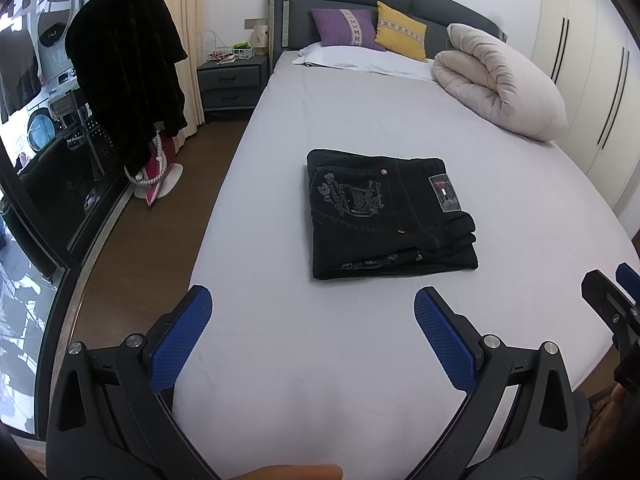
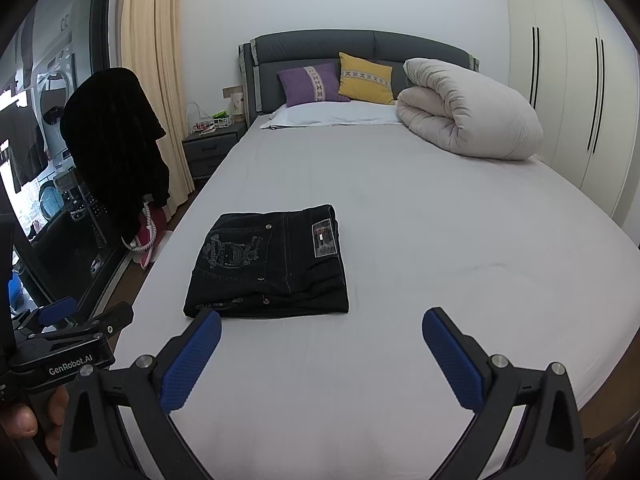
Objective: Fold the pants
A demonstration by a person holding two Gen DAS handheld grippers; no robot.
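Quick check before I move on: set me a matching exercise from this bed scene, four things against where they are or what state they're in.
Things:
1. black pants
2. rolled duvet
3. yellow cushion
4. left gripper

Places or states:
A. open, holding nothing
B. leaning on the headboard beside the purple cushion
C. folded into a compact stack mid-bed
D. bundled at the bed's far side, near the wardrobe

Pairs: 1-C, 2-D, 3-B, 4-A
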